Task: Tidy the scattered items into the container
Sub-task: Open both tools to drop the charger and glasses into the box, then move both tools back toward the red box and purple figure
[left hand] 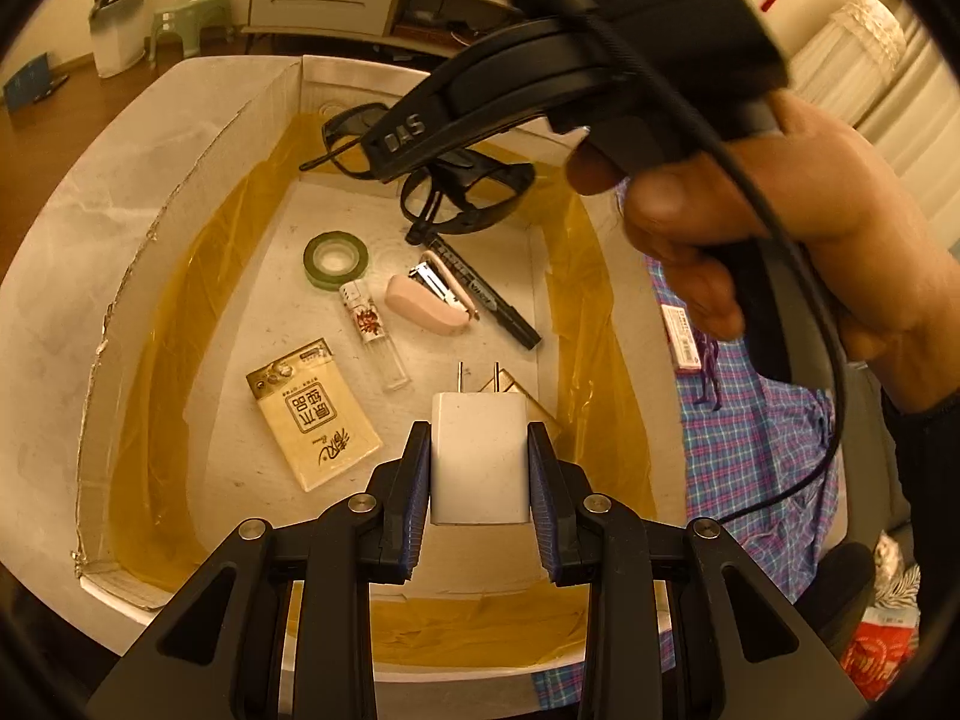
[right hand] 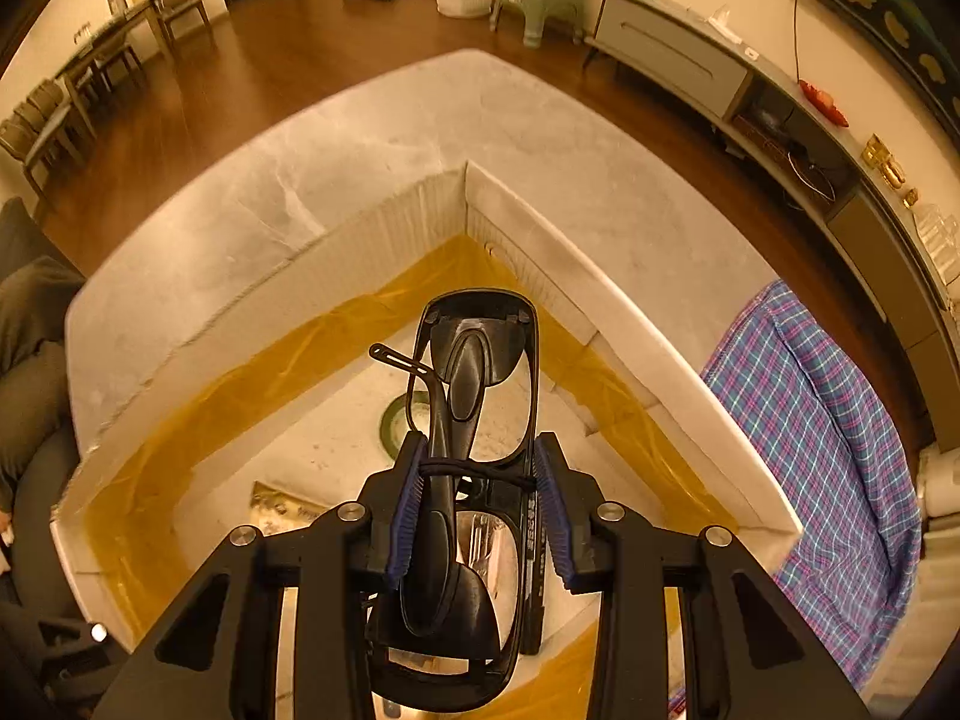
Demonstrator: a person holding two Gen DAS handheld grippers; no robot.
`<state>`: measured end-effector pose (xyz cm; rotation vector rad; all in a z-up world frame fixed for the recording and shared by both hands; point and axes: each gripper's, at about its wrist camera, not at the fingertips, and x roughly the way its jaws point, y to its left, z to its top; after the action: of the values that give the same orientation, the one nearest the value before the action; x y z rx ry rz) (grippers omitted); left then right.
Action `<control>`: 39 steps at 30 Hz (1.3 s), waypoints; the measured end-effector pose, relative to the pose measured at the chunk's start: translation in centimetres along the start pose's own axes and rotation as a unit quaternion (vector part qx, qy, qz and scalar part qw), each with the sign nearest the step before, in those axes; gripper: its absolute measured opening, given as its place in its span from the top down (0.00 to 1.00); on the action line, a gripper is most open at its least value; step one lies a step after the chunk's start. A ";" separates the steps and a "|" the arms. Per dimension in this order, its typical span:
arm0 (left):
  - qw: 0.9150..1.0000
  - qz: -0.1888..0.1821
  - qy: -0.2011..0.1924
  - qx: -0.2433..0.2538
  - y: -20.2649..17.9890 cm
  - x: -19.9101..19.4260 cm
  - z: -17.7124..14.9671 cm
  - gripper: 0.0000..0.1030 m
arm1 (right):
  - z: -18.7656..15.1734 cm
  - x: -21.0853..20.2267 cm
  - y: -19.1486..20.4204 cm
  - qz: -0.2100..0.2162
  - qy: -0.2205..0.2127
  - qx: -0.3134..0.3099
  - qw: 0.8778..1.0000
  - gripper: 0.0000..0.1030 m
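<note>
Two wrist views over an open white box [left hand: 180,192] lined with yellow tape, standing on a pale marble worktop [right hand: 360,150]. The left tool [left hand: 480,456] is partly closed on one white plug adapter [left hand: 479,456], pads flat on its two side faces, prongs pointing away, held above the box floor. The adapter looks light, rigid and smooth-sided; the broad flat faces seem the safest hold. The right tool [right hand: 477,501] is partly closed across one pair of black glasses [right hand: 474,450] at about mid-frame, also over the box. Glasses are probably light but fragile, with thin arms and lenses that scratch; a gentle grip on the frame suits them. Already on the box floor, one each: green tape roll [left hand: 335,258], lighter [left hand: 375,333], pink stapler [left hand: 427,300], black marker [left hand: 480,288], packet [left hand: 312,414]. One small pink carton [left hand: 681,339] lies outside on the checked cloth [left hand: 762,450].
</note>
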<state>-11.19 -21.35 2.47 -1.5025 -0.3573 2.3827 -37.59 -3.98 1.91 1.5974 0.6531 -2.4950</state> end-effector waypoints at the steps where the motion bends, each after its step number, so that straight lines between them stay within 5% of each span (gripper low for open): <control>1: 1.000 0.001 0.002 0.001 0.1 0.1 0.0 0.70 | 0.2 0.4 0.1 -0.004 0.005 -0.003 1.000 0.64; 7: 1.000 0.006 0.006 0.015 0.0 0.4 -0.2 0.68 | 0.8 2.4 -0.1 -0.019 0.023 -0.003 1.000 0.64; 12: 1.000 0.004 0.006 0.003 0.3 0.4 -0.3 0.53 | 0.7 2.4 -0.2 -0.017 0.021 0.017 0.999 0.57; 39: 0.993 0.081 -0.064 0.054 -4.6 -6.4 -3.9 0.53 | -6.4 -5.9 -0.7 0.049 -0.019 0.023 0.998 0.56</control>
<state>-4.54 -19.35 7.80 -1.3813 -0.1363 2.5871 -29.82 -1.53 5.06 1.5529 0.5025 -2.4801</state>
